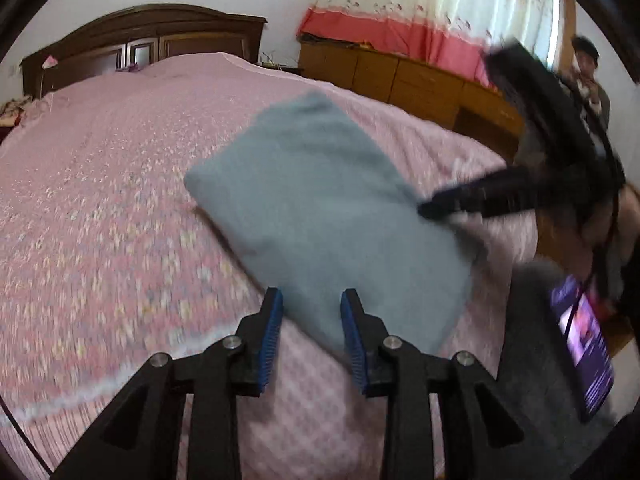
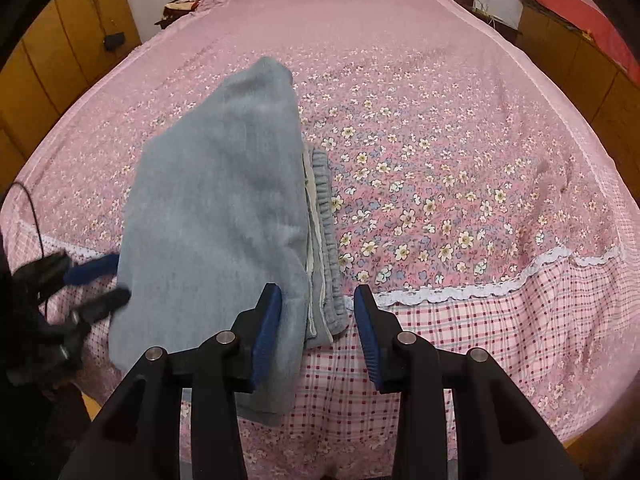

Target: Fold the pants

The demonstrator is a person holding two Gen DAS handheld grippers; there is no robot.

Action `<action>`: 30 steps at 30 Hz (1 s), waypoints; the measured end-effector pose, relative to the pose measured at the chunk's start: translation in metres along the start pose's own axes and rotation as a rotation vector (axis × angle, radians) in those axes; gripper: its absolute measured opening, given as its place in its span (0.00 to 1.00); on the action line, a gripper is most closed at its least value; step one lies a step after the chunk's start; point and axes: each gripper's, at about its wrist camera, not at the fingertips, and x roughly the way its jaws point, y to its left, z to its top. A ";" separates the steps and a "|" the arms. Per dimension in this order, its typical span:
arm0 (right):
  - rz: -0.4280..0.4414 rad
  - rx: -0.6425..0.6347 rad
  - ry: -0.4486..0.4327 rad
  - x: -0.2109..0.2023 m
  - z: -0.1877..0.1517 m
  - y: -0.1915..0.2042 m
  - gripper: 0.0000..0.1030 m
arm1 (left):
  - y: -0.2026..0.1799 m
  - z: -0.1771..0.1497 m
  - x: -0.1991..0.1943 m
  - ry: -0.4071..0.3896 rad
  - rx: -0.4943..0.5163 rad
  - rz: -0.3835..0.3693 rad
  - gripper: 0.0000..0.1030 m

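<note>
Grey-blue pants [image 2: 216, 208] lie folded into a thick rectangle on the pink floral bedspread [image 2: 440, 140], near its front edge. The elastic waistband [image 2: 326, 216] shows along the fold's right side. My right gripper [image 2: 318, 316] stands open over the near right corner, with the waistband end between its blue pads and a gap on the right. In the left wrist view the pants [image 1: 320, 208] stretch away from my left gripper [image 1: 312, 320], whose pads stand apart over the near corner without pinching it. The left gripper [image 2: 100, 284] is blurred by the pants' left edge. The right gripper [image 1: 436, 206] touches the opposite edge.
A dark wooden headboard [image 1: 140, 36] closes the far end of the bed. Orange-brown cabinets [image 1: 400, 76] run along the side under a floral curtain [image 1: 440, 4]. A person [image 1: 588, 76] stands at the far right. A lit phone [image 1: 580, 340] hangs nearby. White lace trim [image 2: 460, 290] marks the bed's front edge.
</note>
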 end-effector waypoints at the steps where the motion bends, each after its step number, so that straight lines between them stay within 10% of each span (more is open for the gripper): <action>1: 0.001 0.002 0.004 0.001 0.000 0.000 0.36 | 0.002 -0.007 -0.002 0.000 -0.014 -0.005 0.30; 10: 0.051 0.024 -0.075 -0.017 0.012 -0.010 0.36 | 0.038 0.013 -0.043 -0.109 -0.235 -0.205 0.30; 18: 0.135 0.020 -0.004 0.024 0.039 -0.014 0.36 | 0.089 0.073 0.043 -0.011 -0.355 -0.029 0.24; 26: 0.111 0.036 -0.068 -0.007 0.021 -0.033 0.50 | 0.112 0.057 0.025 -0.055 -0.525 -0.053 0.21; 30: 0.101 -0.037 -0.128 -0.024 0.024 -0.010 0.50 | 0.112 0.052 -0.004 -0.112 -0.614 -0.191 0.29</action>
